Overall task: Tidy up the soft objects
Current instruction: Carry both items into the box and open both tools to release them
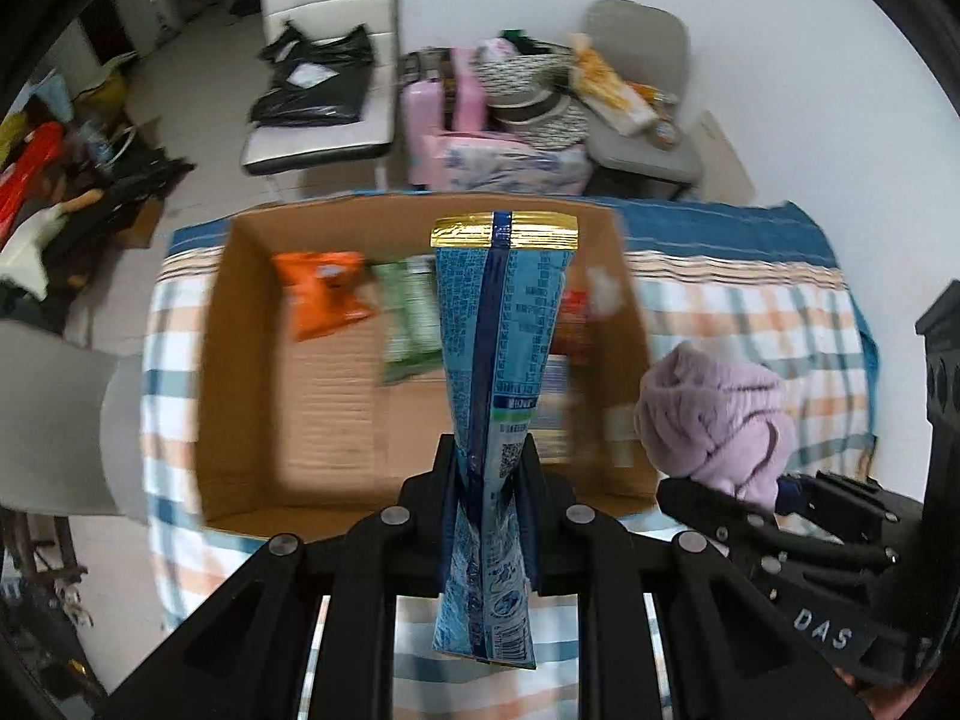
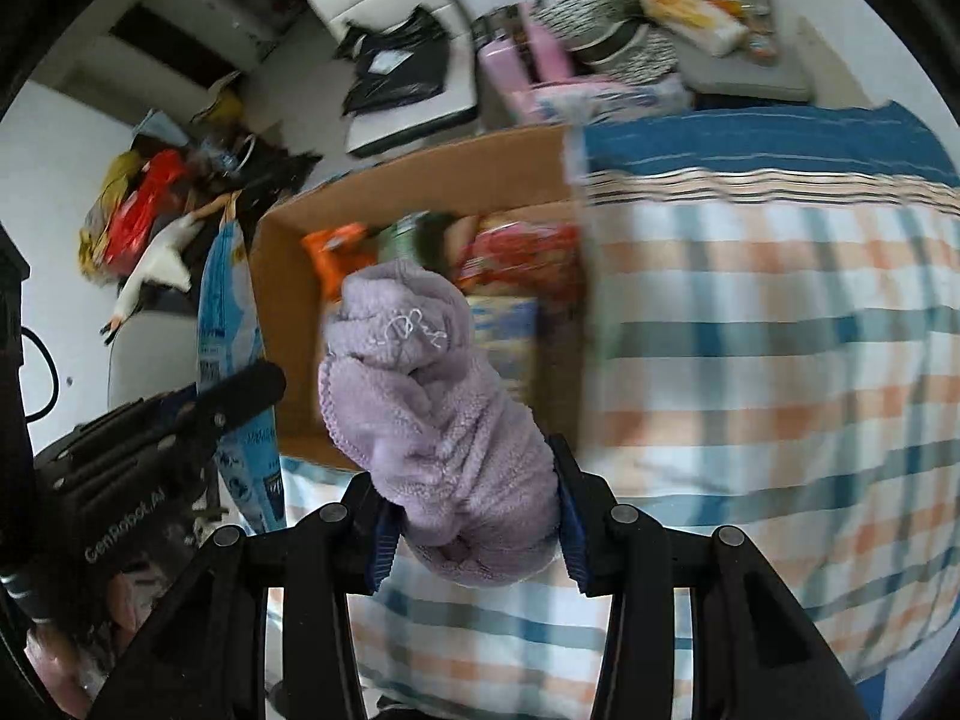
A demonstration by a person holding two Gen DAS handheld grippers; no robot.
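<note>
Where legible, "DAS" on right tool (image 1: 774, 483)

Ahead of the left tongs (image 1: 489, 474), the cardboard box (image 1: 240, 360) has bare floor along its near and left part. An orange packet (image 1: 321, 294), a green packet (image 1: 408, 318) and red packets (image 2: 528, 258) crowd its far side. To the right of the right tongs (image 2: 474, 516), the checked bedcover (image 2: 780, 360) lies bare.

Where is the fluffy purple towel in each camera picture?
Left wrist view: the purple towel is at the right edge, clamped in the right gripper, beside the box.
Right wrist view: the purple towel fills the middle, squeezed between the right gripper's fingers.
Shared landmark: the cardboard box on the striped cloth, with an orange packet inside.
</note>
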